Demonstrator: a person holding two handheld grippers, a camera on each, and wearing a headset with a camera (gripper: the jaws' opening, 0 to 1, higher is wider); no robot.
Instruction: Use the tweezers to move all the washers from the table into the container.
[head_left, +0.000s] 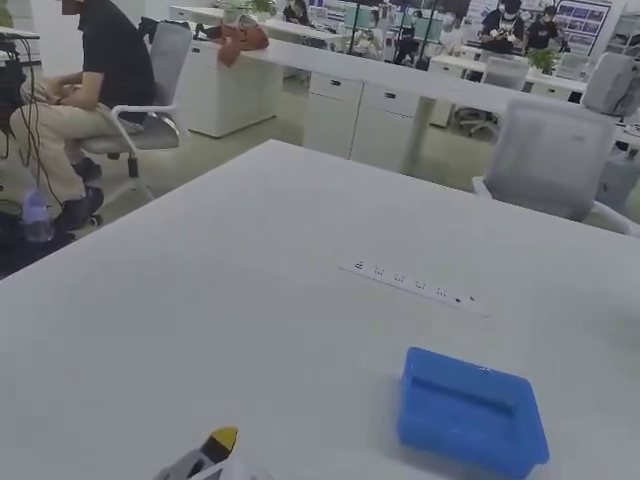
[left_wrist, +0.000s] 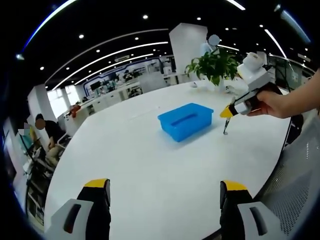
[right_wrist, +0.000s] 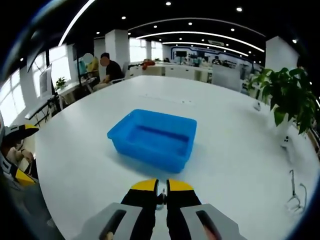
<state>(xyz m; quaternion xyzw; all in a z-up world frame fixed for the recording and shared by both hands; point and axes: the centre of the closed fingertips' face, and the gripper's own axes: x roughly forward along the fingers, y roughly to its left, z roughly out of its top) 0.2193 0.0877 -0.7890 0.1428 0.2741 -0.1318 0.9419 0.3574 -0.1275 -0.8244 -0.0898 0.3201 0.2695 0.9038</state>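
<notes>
The right claw (right_wrist: 161, 186) is pinching the tweezers (left_wrist: 226, 125) between jaws drawn nearly together. The left claw (left_wrist: 165, 185) is hanging low over the bench (left_wrist: 150, 165) with its jaws spread wide and nothing between them. In the left gripper view the tweezers are pointing down, long axis roughly upright. Their tip is sitting at or just above the bench, beside the container (left_wrist: 185, 120) at about its 3 o'clock. From the right claw the container is lying near at 12 o'clock, its long side running across the view (so the carry, I judge, is only a short forward reach). The right claw is looking like the nearer of the two. The washers are too small to make out, and I cannot tell whether the tip is holding one.
</notes>
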